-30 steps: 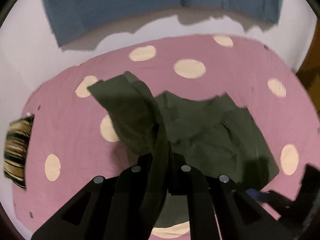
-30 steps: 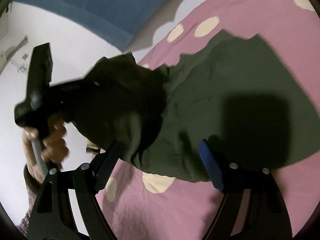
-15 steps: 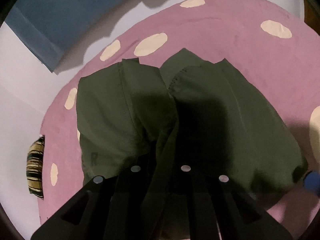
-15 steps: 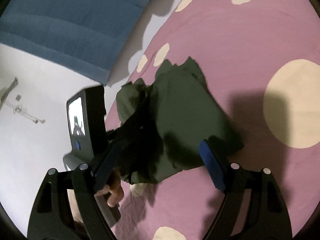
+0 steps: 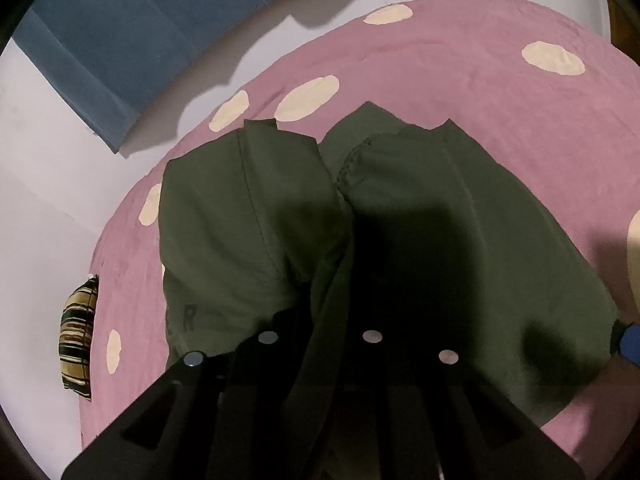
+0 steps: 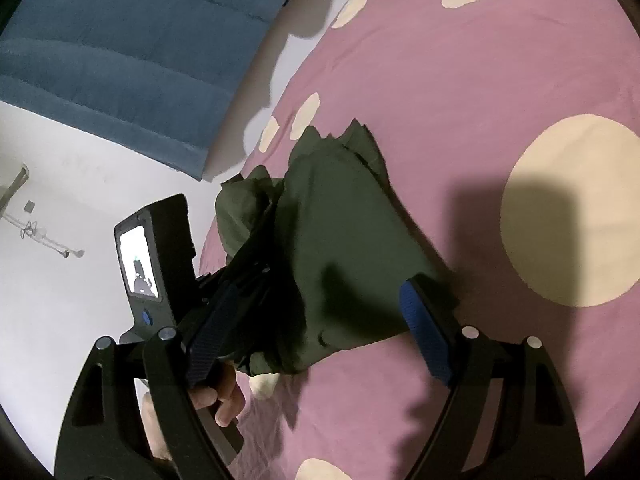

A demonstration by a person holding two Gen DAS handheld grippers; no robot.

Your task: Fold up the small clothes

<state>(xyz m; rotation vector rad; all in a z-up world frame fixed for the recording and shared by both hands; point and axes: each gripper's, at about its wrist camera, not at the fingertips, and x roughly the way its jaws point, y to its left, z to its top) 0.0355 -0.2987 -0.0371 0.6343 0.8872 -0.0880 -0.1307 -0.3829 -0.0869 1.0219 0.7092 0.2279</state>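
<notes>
A dark green garment lies in a loose fold on a round pink rug with cream dots. My left gripper is shut on a bunched fold at the garment's near edge, and the cloth drapes over its fingers. In the right wrist view the garment lies just ahead of my right gripper, which stands open. Its blue right pad sits at the garment's near corner. The left gripper reaches in from the left, held by a hand.
A blue padded mat lies on the white floor beyond the rug, also seen as the blue mat. A striped brown item sits at the rug's left edge. Thin cables lie on the floor at left.
The left gripper came down with the lifted part of the garment and laid it over the rest. The right gripper drew back from the cloth. Since half a second ago, hardly anything moved.
</notes>
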